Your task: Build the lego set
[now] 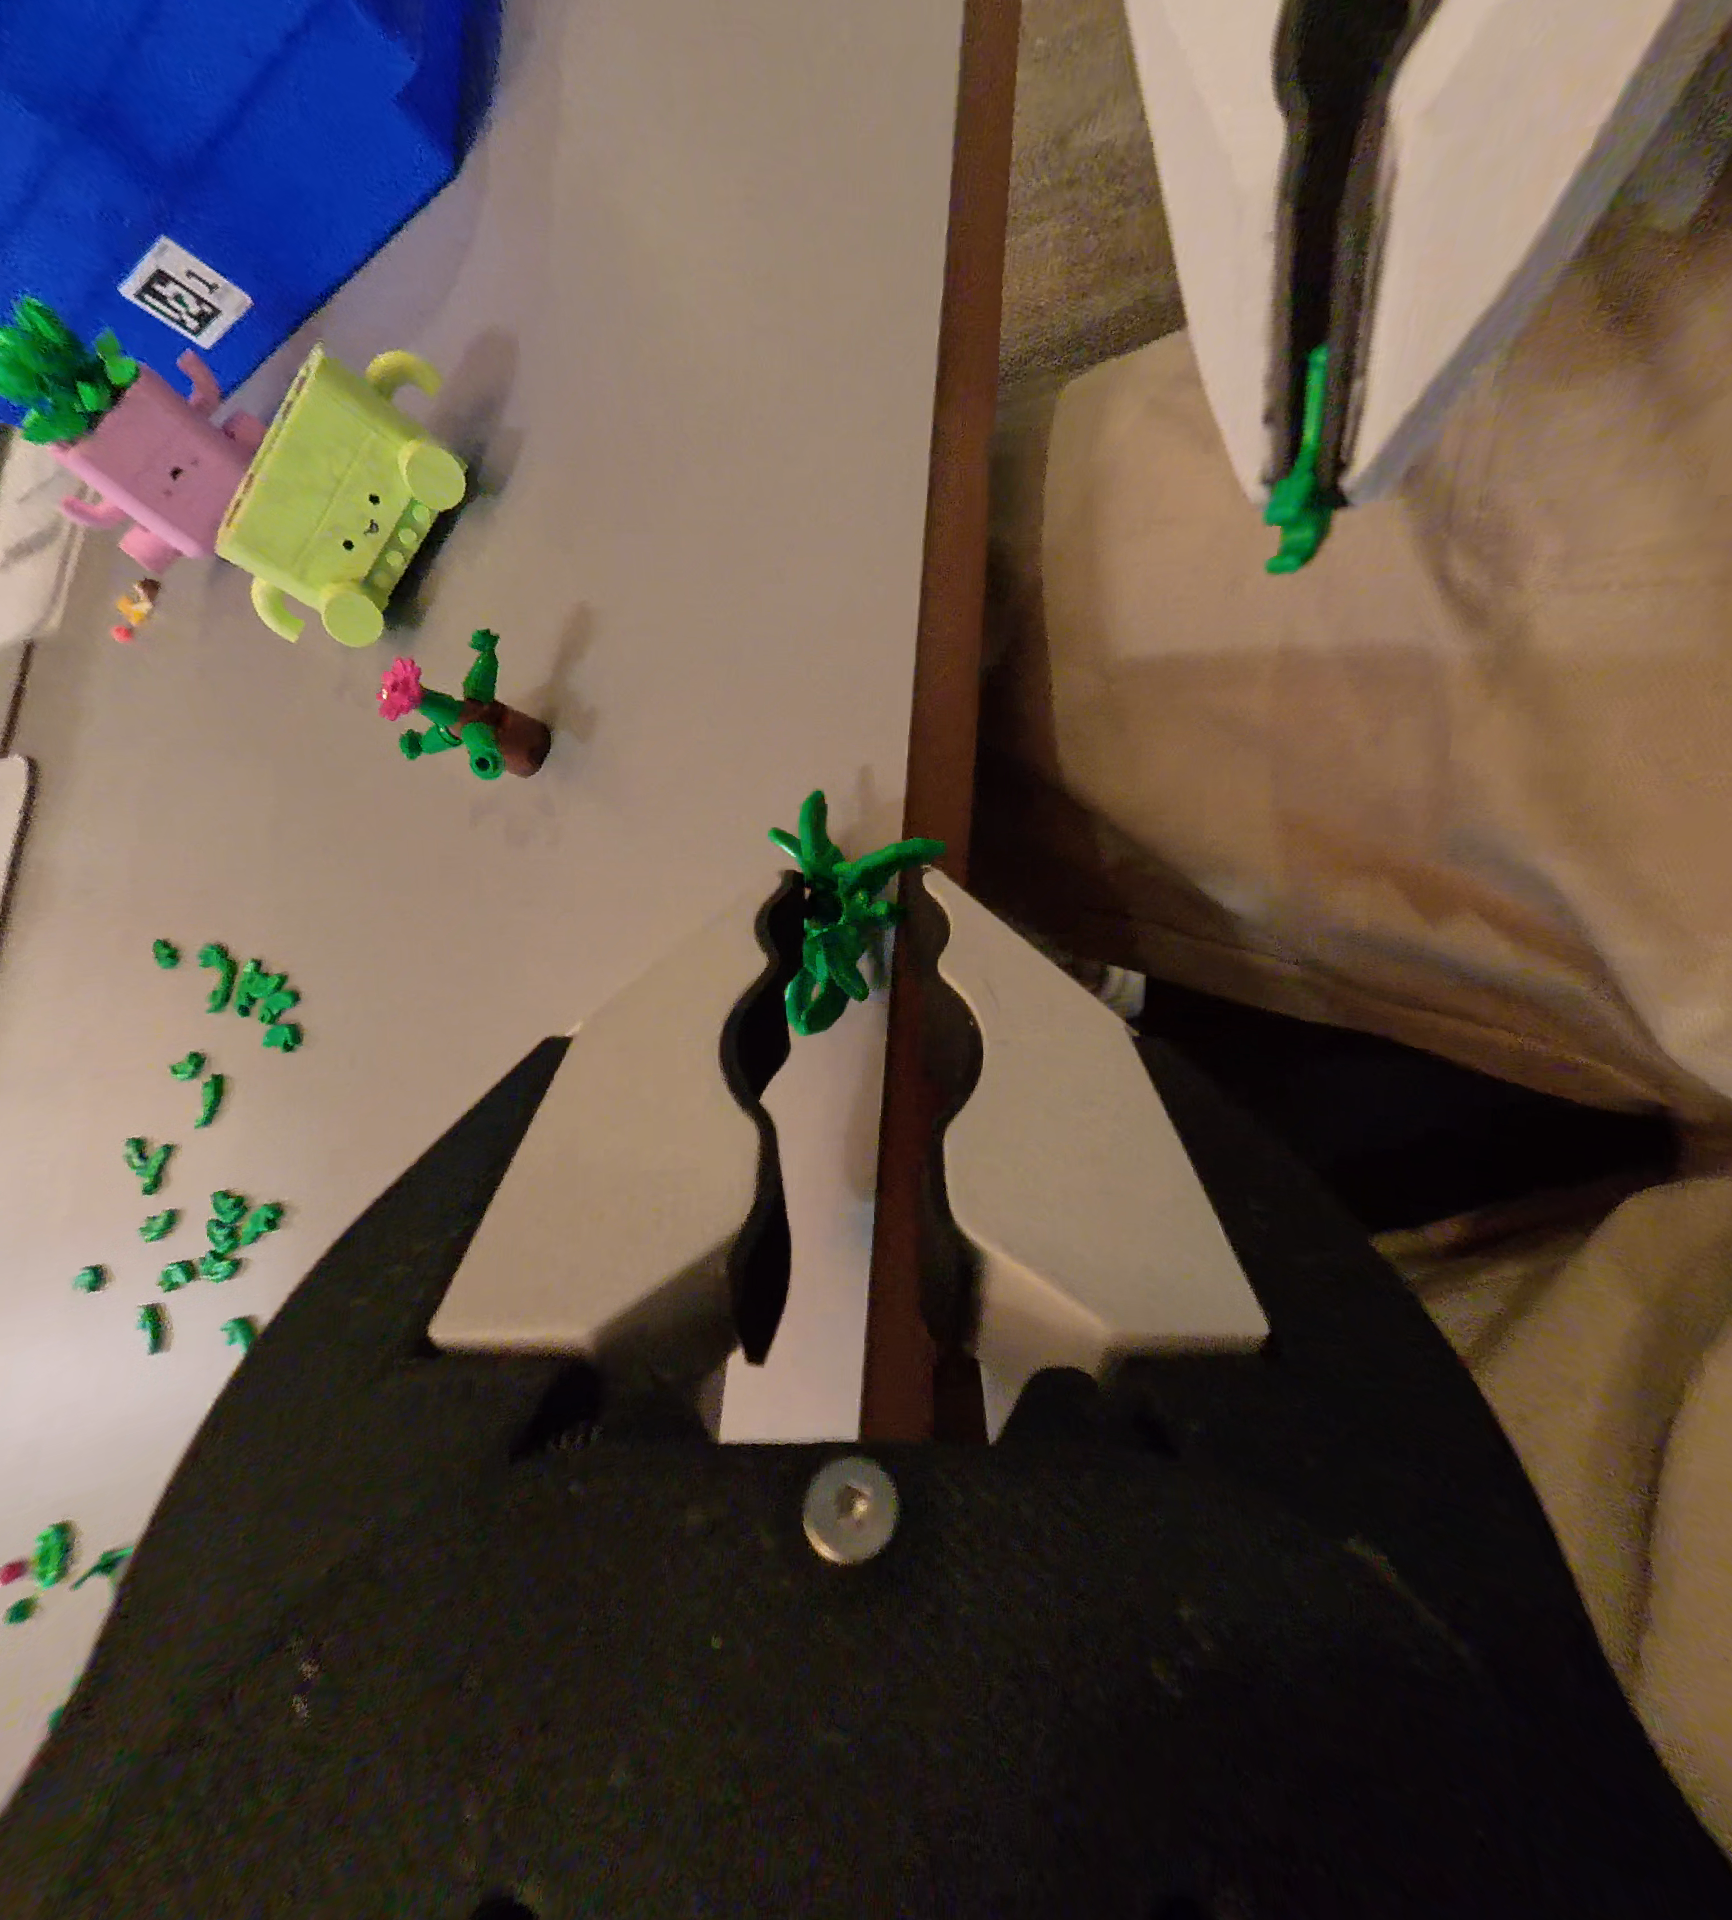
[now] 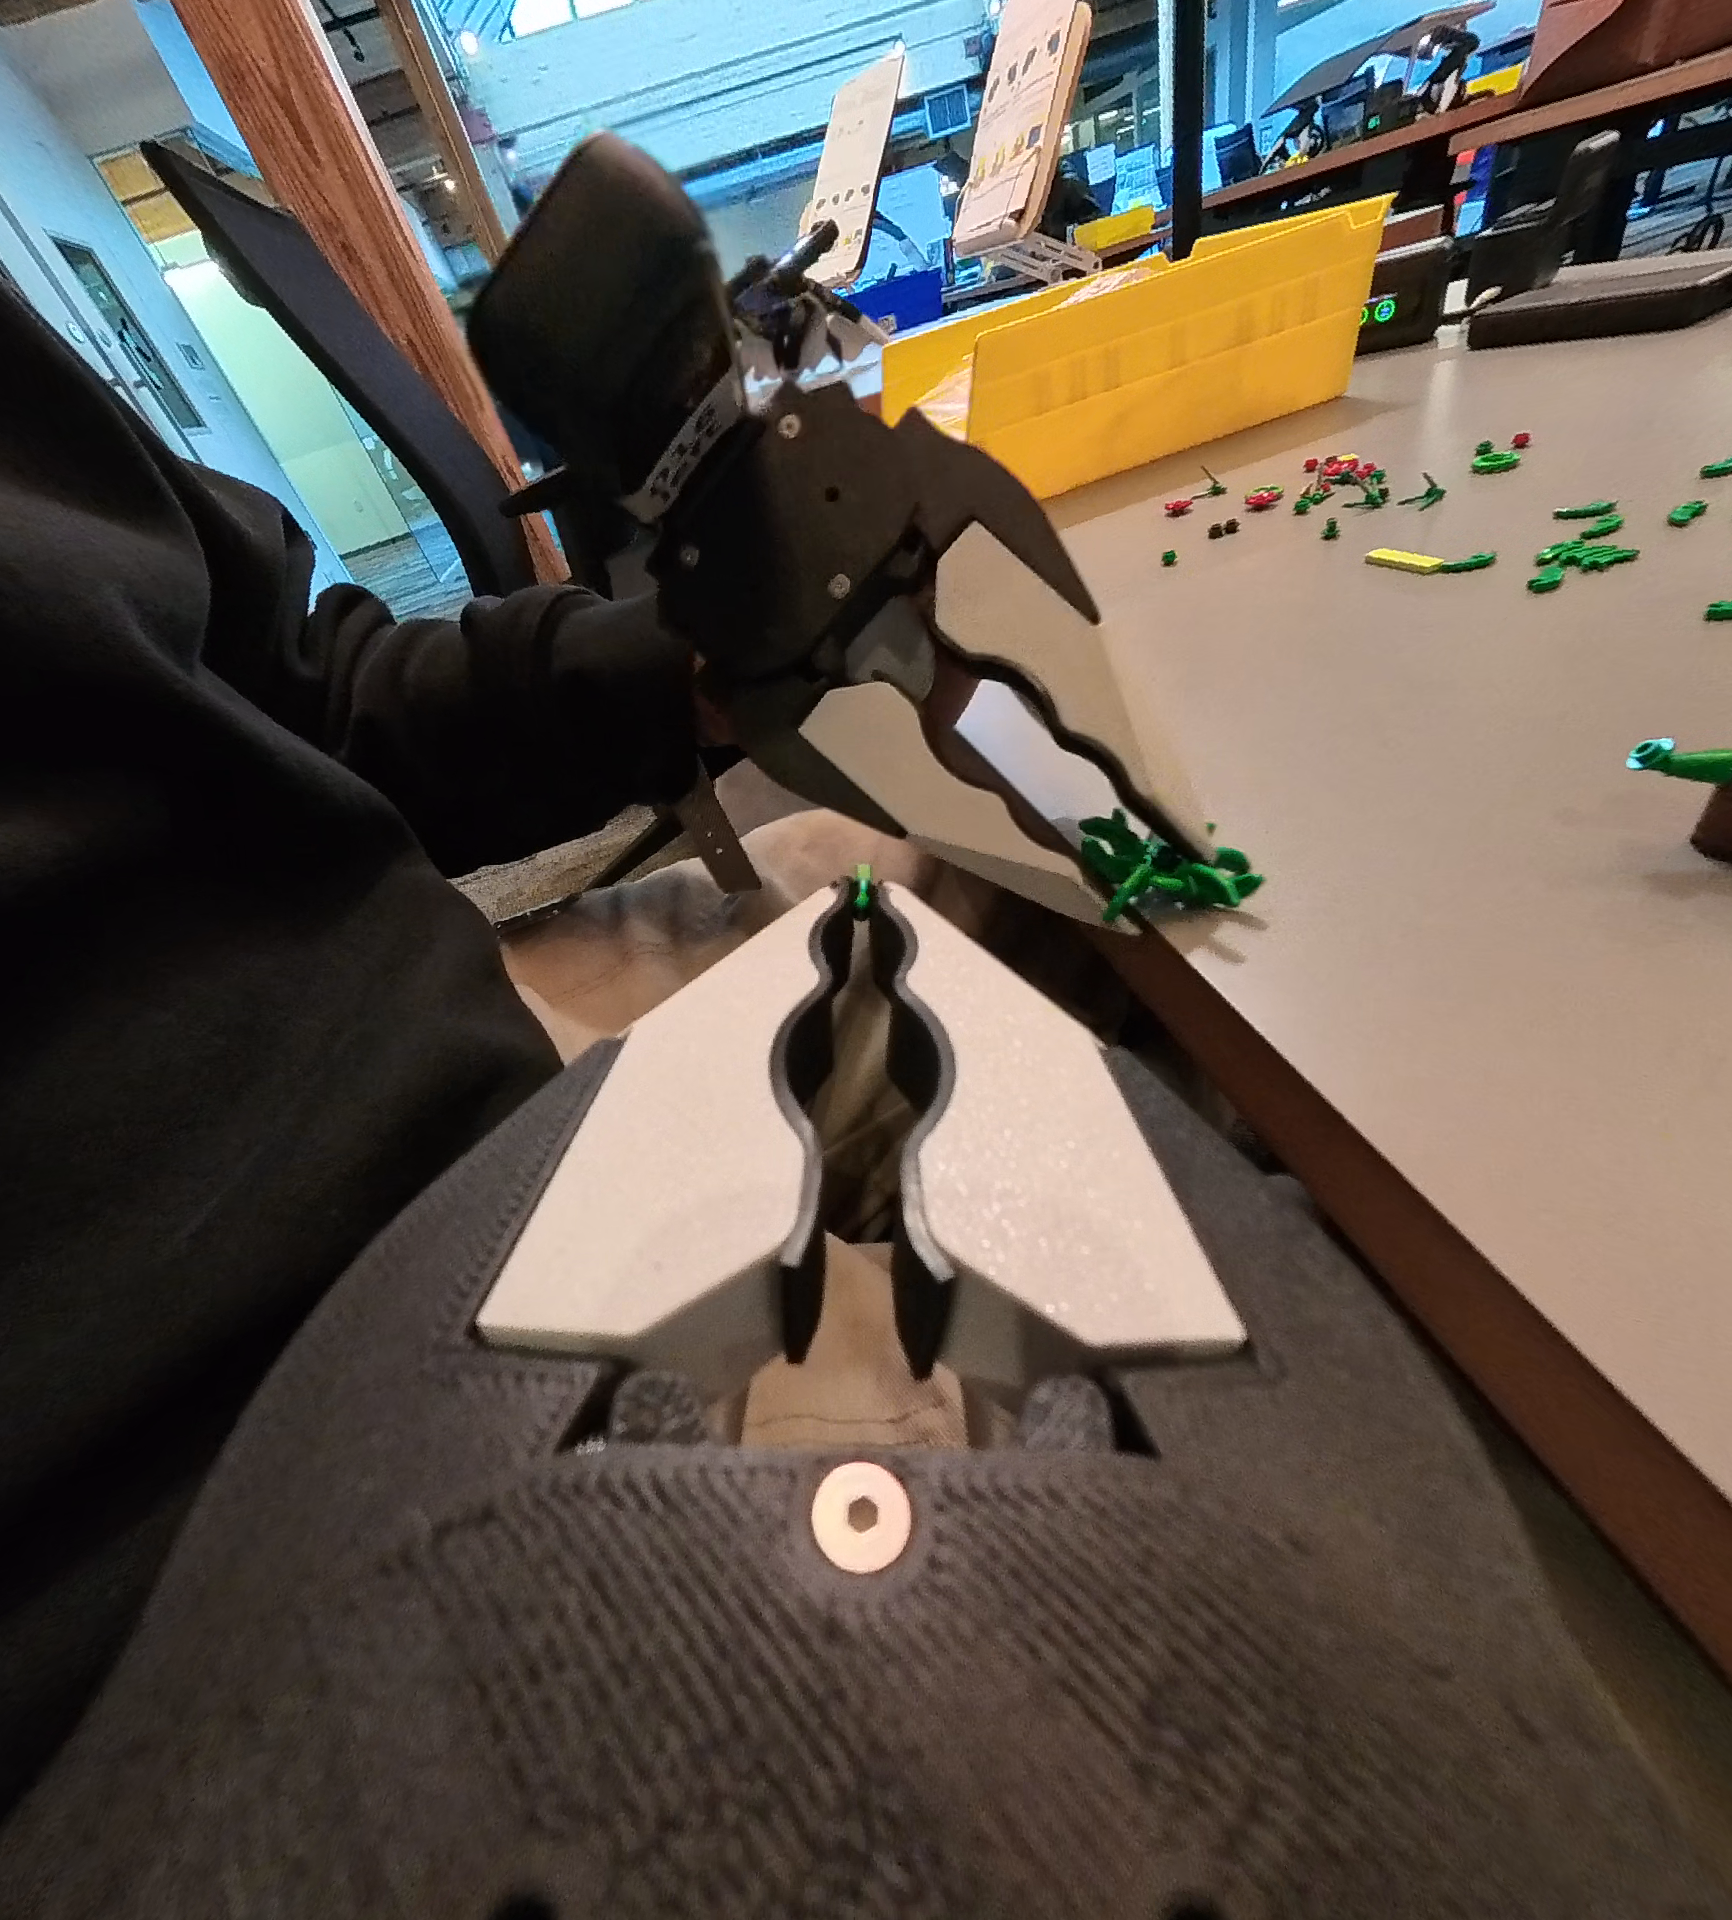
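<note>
1. At the near edge of the desk (image 1: 633, 416), the left gripper (image 1: 846, 883) has its jaws closed to a narrow gap on a cluster of green leaves (image 1: 841, 925) resting on the desk surface.
2. Off the desk, above the person's lap, the right gripper (image 2: 860, 902) holds a single green leaf piece (image 1: 1298, 520), its jaws nearly shut on it.
3. Judged done: a lime pot (image 1: 342, 499) and a pink pot (image 1: 155, 457) stand built, the pink one already topped with foliage, and a small flowering cactus (image 1: 467, 717) stands on its brown base.
4. Judged left: many loose green pieces (image 1: 218, 1143) lie scattered on the desk, so the leaf cluster looks unfinished and the lime pot is not yet planted.
</note>
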Action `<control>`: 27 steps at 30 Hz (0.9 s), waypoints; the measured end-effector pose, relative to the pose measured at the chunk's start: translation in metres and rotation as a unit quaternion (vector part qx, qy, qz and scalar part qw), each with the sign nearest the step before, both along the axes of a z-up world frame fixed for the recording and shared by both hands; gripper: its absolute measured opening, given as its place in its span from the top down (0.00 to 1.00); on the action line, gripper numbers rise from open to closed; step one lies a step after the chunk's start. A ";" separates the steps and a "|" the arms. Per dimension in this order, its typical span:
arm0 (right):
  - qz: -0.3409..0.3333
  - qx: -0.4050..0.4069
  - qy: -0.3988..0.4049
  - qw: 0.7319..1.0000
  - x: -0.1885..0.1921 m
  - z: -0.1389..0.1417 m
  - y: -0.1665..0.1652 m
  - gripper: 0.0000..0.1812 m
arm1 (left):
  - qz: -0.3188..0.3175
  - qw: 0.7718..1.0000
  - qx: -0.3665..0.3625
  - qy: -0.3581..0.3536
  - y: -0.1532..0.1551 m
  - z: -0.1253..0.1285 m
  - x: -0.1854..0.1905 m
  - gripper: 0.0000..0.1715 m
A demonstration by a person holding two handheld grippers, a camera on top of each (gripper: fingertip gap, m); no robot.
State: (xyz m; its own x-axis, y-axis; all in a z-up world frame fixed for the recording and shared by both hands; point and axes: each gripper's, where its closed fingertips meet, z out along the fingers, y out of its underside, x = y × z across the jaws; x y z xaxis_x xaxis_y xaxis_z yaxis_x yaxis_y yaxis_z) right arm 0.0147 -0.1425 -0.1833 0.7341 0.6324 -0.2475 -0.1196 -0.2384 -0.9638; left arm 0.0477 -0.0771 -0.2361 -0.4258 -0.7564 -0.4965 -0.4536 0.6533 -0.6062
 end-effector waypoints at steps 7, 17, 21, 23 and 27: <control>-0.018 -0.005 -0.010 1.000 0.006 -0.003 0.003 0.99 | 0.004 0.999 -0.027 -0.043 0.001 0.018 0.001 0.91; -0.136 -0.128 0.114 0.976 0.049 -0.023 0.047 0.99 | 0.002 0.998 -0.058 -0.033 -0.006 0.006 0.007 0.91; -0.132 -0.147 0.104 0.975 0.046 -0.028 0.056 0.99 | 0.008 0.995 -0.094 -0.040 -0.006 0.011 0.009 0.92; -0.127 -0.152 0.097 0.975 0.042 -0.030 0.060 0.99 | 0.011 0.991 -0.123 -0.041 -0.006 0.012 0.009 0.92; -0.127 -0.159 0.092 0.975 0.039 -0.032 0.068 0.99 | 0.021 0.985 -0.169 -0.031 -0.002 0.010 0.008 0.91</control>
